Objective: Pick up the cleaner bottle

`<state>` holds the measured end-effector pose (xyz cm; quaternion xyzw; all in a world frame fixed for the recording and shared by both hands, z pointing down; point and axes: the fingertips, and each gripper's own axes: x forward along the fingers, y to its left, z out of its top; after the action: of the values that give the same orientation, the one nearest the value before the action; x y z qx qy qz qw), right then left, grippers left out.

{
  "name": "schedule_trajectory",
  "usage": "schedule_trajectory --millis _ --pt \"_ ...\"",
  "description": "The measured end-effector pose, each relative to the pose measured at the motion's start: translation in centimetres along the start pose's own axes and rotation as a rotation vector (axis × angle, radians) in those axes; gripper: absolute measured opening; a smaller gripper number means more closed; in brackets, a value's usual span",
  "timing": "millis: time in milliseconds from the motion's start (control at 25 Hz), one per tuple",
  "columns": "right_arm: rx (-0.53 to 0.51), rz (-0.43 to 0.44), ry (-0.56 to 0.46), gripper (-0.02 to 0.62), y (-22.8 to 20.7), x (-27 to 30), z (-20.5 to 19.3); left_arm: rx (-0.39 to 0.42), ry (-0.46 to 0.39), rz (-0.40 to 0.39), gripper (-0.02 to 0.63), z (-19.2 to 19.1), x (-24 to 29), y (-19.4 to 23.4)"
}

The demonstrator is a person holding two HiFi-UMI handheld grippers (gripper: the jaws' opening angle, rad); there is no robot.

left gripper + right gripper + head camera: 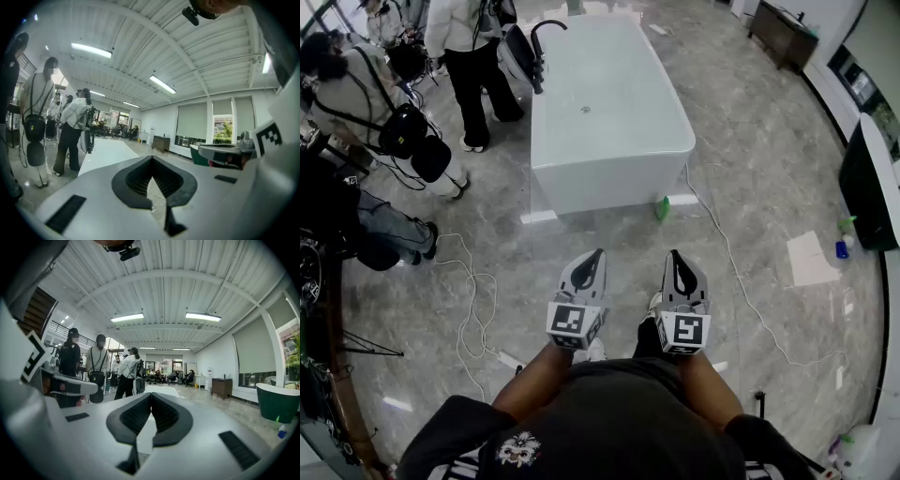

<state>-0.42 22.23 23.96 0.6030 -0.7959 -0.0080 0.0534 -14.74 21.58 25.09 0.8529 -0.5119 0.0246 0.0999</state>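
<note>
A small green cleaner bottle (662, 208) stands on the floor at the front right corner of the white bathtub (609, 169). My left gripper (597, 253) and right gripper (674, 254) are held side by side in front of me, short of the bottle and pointing toward the tub. Both are shut with nothing between the jaws. In the left gripper view, the left gripper (151, 159) has its pads meeting at the tip. The right gripper (151, 394) looks the same in its own view. The bottle is hidden in both gripper views.
Several people (473, 56) stand left of the tub. White cables (473, 309) trail over the marble floor. A dark green tub (867, 183) sits at the right with a green bottle (846, 223) and a blue one (841, 249) beside it. A pale mat (813, 258) lies nearby.
</note>
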Motion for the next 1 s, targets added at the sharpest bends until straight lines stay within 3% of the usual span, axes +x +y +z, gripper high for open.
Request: schedule_trajectory --millis 240,560,1000 --pt "0.011 0.012 0.012 0.015 -6.9 4.3 -1.4 -0.017 0.007 0.056 0.002 1.4 8.0 -1.3" --pt "0.043 0.072 0.043 0.015 -15.7 10.3 -3.3 -0.035 0.039 0.126 0.002 0.2 17.7 -3.7" --pt "0.043 0.14 0.089 0.015 -21.7 18.0 -7.8 0.009 0.06 0.155 0.002 -1.8 28.2 -3.3"
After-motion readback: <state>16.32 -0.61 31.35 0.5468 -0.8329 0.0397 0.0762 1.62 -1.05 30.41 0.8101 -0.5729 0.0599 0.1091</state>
